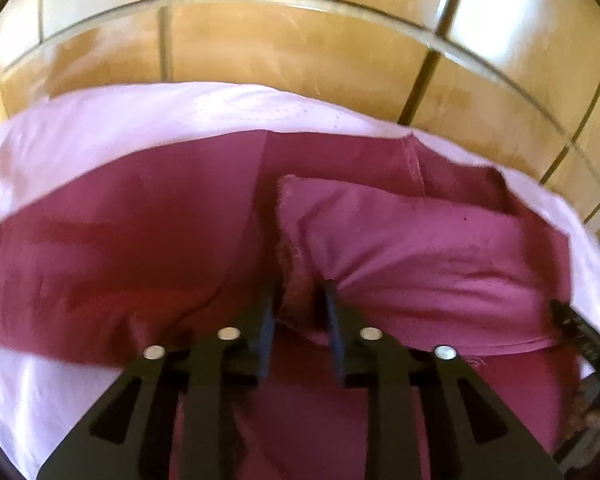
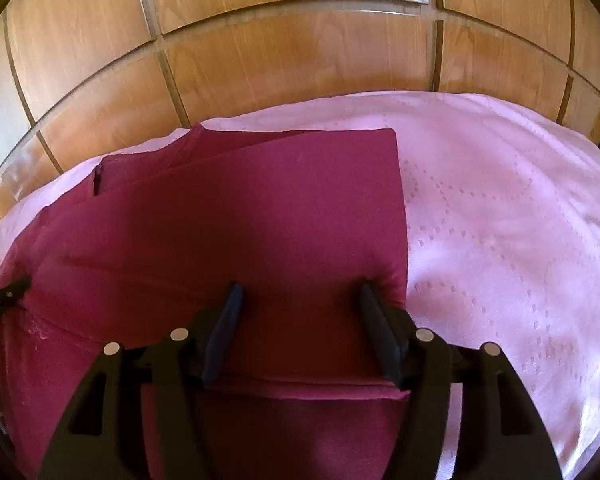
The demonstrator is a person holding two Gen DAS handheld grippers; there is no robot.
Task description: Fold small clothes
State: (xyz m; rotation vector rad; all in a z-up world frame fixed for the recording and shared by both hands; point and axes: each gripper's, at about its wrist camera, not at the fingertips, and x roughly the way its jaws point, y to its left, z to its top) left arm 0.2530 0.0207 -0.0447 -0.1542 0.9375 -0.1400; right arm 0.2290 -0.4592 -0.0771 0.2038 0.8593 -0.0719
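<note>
A maroon garment [image 2: 228, 216] lies partly folded on a pink cloth [image 2: 500, 208] spread over a glass-topped desk [image 1: 300, 40]. The left gripper [image 1: 300, 300] stands narrow, a bunched fold of the garment between its fingers, though whether the pads press it I cannot tell. The right gripper [image 2: 300, 300] stands wide, its fingers resting on the garment's folded right edge, nothing pinched.
</note>
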